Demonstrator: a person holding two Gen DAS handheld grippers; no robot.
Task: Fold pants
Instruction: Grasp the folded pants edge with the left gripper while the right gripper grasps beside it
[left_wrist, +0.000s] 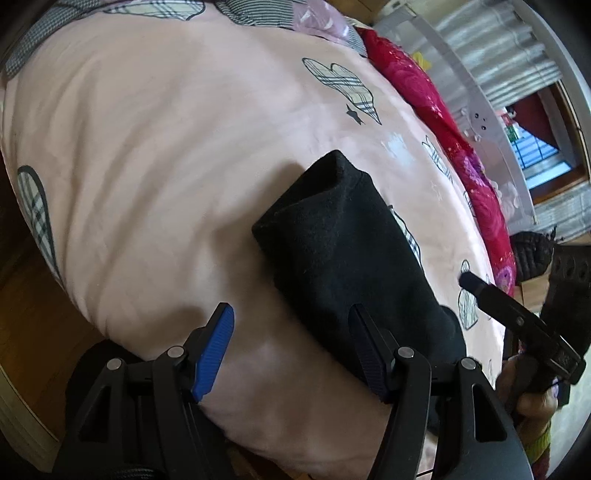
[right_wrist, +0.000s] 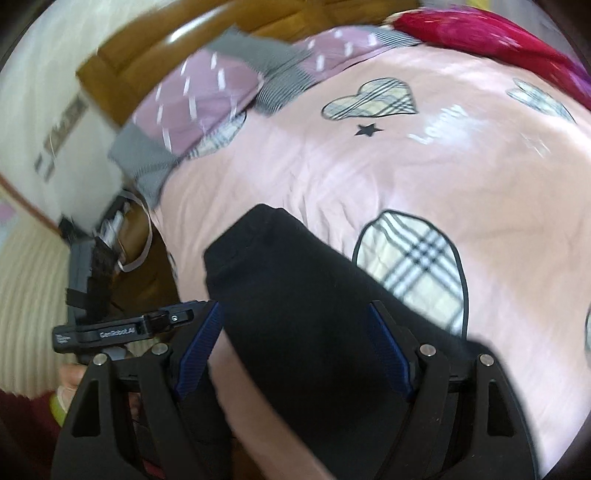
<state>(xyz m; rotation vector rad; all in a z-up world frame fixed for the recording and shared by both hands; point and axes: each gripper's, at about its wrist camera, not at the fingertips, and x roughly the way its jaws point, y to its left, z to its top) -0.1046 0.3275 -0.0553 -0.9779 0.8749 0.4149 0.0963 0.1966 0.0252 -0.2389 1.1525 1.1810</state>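
Observation:
The black pants (left_wrist: 343, 251) lie folded into a narrow bundle on the pink bed cover (left_wrist: 166, 147), near its front edge. My left gripper (left_wrist: 291, 317) is open, its blue-padded fingers (left_wrist: 214, 347) wide apart, the right finger over the pants' near end. The right gripper shows at the right edge of the left wrist view (left_wrist: 517, 317). In the right wrist view the pants (right_wrist: 295, 295) lie between the wide-open fingers of my right gripper (right_wrist: 295, 314), not pinched. The left gripper's body (right_wrist: 122, 328) shows at left.
The pink cover (right_wrist: 369, 166) carries plaid heart prints (right_wrist: 417, 258). A red floral blanket (left_wrist: 443, 110) lies along the far side. A purple and grey pillow (right_wrist: 207, 96) sits by the wooden headboard (right_wrist: 221, 26). Wooden floor (left_wrist: 33, 295) lies left of the bed.

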